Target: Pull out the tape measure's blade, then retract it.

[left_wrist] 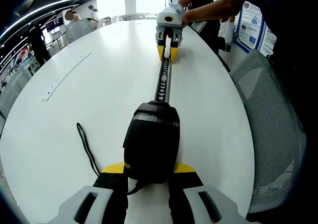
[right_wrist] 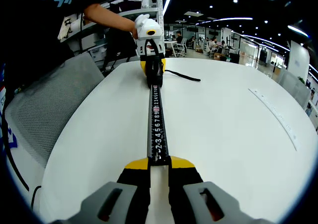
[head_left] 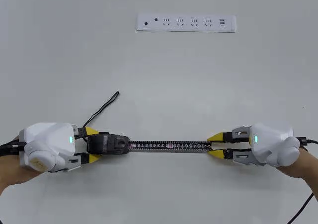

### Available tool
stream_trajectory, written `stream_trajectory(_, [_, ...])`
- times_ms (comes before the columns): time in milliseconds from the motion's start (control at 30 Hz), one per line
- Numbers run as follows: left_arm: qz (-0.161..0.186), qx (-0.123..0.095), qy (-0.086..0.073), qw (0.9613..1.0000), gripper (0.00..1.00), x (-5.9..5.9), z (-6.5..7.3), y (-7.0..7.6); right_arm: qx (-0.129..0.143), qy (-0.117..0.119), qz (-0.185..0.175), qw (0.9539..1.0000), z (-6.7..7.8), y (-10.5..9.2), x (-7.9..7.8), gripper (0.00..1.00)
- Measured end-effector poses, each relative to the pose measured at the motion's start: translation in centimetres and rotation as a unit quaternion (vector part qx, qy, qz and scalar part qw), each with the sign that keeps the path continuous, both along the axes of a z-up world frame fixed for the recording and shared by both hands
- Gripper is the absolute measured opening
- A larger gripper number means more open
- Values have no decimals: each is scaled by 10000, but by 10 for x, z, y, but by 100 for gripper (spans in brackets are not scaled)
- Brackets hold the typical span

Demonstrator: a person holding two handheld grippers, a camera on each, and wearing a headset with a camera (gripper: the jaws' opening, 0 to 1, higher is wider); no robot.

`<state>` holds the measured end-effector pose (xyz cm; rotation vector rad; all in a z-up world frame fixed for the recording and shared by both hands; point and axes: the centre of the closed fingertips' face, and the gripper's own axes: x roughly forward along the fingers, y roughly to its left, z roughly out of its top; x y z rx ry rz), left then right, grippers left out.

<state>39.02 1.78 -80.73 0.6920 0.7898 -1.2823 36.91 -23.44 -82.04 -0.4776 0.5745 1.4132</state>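
White rounded housings (head_left: 47, 142), green lights (head_left: 71, 139), yellow-tipped black tongs (head_left: 93, 144), black cables (head_left: 304, 207)

Open-plan office: ceiling strip lights (right_wrist: 167, 0), mesh chair (right_wrist: 49, 105), large white table (right_wrist: 223, 134), wall posters (left_wrist: 251, 28).

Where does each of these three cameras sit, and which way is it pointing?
Head view: on the headset, looking down at the table; the person's forearms show, holding the left gripper and right gripper.
Left gripper view: on the left gripper, facing the right gripper along the blade; its jaws clamp the case.
Right gripper view: on the right gripper, facing the opposite way; its jaws pinch the blade's end.
Both gripper views share the stretched blade.
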Motion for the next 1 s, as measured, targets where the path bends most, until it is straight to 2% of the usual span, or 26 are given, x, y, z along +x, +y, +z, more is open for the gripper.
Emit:
stream_trajectory(633, [-26,45,14,10000,28,0,0,-1,-167,0,-143,9998,-3,-26,-3,10])
stream_trajectory(1000, [-43,132,37,9999,28,1,-2,0,-314,-59,-166,9994,-4,-30,-4,11])
